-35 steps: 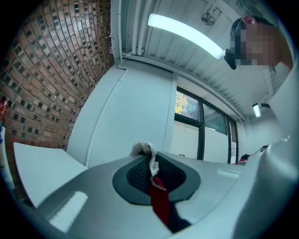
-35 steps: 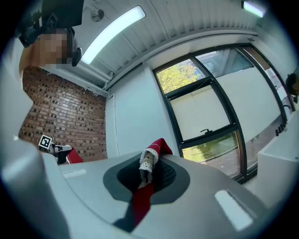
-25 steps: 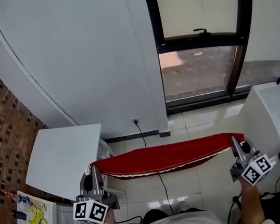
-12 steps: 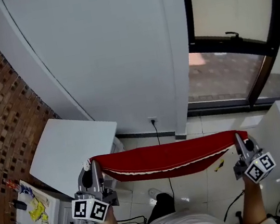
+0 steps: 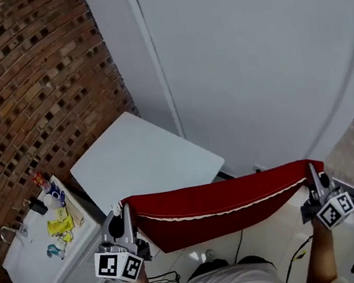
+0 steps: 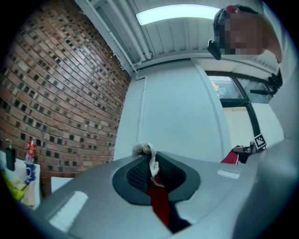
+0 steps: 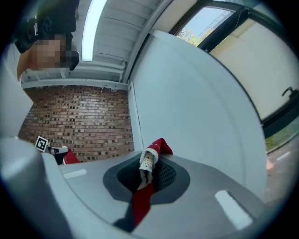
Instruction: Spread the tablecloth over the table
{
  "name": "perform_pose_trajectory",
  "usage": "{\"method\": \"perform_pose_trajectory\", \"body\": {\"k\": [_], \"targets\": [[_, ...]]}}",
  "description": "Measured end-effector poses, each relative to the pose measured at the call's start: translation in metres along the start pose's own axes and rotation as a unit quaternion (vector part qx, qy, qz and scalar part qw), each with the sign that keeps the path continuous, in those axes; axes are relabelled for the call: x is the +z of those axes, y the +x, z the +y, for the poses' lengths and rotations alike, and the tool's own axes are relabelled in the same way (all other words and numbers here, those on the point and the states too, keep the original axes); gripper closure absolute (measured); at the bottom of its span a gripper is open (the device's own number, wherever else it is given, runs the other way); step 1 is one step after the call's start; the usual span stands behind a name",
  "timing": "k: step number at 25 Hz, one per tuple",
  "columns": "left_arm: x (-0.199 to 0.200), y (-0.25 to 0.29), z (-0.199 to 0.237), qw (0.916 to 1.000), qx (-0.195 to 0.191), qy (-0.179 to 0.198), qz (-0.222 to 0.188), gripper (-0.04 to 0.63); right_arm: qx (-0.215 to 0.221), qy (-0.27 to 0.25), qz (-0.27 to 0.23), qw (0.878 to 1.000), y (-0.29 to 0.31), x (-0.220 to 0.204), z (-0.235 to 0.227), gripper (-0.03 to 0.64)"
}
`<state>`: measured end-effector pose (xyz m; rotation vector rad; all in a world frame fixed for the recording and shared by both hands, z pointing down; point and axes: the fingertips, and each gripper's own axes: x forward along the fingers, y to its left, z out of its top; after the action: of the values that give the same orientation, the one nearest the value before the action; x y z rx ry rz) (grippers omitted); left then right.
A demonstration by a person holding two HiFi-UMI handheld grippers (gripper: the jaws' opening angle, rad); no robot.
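Head view showed left gripper and right gripper fingers clamped on the red tablecloth stretched between them; the white tabletop lay beyond, nearer the left fingers.

Not really finding any readable text here. The cube on the left gripper and the one on the right gripper are showing black-and-white square markers. They're just blocky patterns, no letters or numbers. Any print on the yellow packets lying on the white cabinet is coming out too small and blurry to read.
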<state>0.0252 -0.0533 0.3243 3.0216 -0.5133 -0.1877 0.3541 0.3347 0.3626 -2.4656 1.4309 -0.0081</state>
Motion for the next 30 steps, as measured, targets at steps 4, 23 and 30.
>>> {"method": "perform_pose_trajectory", "body": {"k": [4, 23, 30], "targets": [[0.011, -0.024, 0.057, 0.9972, 0.073, 0.007, -0.017, 0.574, 0.074, 0.016, 0.012, 0.997, 0.1, -0.017, 0.037, 0.601], [0.022, -0.11, 0.156, 0.9279, 0.372, 0.008, -0.02, 0.574, 0.329, 0.115, 0.118, 0.93, 0.397, -0.091, 0.187, 0.601], [0.012, -0.089, 0.167, 0.9106, 0.413, 0.005, -0.023, 0.574, 0.355, 0.117, 0.154, 0.915, 0.446, -0.124, 0.192, 0.601]]}}
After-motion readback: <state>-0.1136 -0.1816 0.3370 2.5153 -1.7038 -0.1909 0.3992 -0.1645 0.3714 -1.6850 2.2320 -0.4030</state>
